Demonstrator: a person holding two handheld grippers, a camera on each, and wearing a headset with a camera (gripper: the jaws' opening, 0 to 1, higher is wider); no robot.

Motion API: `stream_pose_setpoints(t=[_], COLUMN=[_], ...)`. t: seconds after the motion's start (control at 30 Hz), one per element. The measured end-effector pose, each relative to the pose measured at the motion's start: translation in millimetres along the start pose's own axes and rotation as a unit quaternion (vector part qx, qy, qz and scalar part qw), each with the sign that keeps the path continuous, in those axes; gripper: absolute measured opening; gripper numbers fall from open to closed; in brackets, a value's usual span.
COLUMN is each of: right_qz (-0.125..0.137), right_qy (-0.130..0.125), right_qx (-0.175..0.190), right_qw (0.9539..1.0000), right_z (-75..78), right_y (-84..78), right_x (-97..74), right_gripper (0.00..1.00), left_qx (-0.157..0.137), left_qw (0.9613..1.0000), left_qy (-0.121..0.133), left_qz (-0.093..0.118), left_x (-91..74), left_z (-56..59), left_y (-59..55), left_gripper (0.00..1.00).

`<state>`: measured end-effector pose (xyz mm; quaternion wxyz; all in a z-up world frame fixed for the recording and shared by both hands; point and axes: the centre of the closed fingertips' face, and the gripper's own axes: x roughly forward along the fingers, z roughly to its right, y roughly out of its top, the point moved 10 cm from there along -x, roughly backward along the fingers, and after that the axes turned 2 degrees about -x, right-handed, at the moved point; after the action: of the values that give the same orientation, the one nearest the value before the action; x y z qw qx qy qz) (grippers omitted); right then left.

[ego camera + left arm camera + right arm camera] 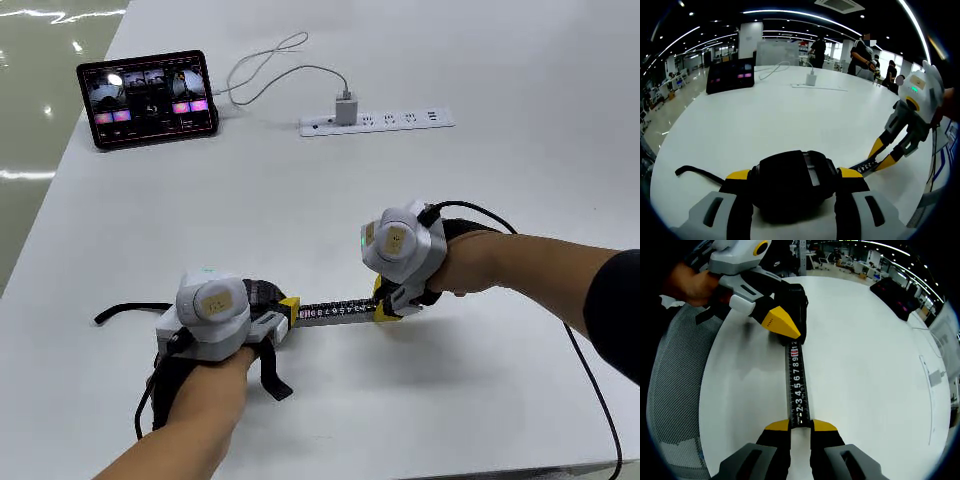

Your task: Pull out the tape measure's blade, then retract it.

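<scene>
A black tape measure case sits on the white table, and my left gripper is shut on it; the case shows at the lower left of the head view. Its black blade with white numbers runs out from the case to my right gripper, which is shut on the blade's end. In the head view the blade spans a short gap between the left gripper and the right gripper. The case's black wrist strap trails left on the table.
A tablet stands at the back left, and a white power strip with a charger and cable lies at the back centre. A black cable runs along the right side. The white table extends wide behind the grippers.
</scene>
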<state>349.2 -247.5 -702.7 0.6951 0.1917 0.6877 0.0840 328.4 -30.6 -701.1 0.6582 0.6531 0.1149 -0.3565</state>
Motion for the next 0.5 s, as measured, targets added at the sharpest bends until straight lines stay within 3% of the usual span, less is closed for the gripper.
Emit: stream_pose_setpoints(t=[0.5], right_qz=[0.003], right_qy=[-0.001], right_qx=[0.006], right_qw=[1.0000], right_z=[0.7], right_y=[7.1], right_x=[3.3], right_gripper=[0.10], left_qx=[-0.001], left_qw=[1.0000], left_qy=[0.000], left_qz=[0.000], left_x=[-0.2], left_z=[0.2], left_y=[-0.4], left_gripper=[0.62])
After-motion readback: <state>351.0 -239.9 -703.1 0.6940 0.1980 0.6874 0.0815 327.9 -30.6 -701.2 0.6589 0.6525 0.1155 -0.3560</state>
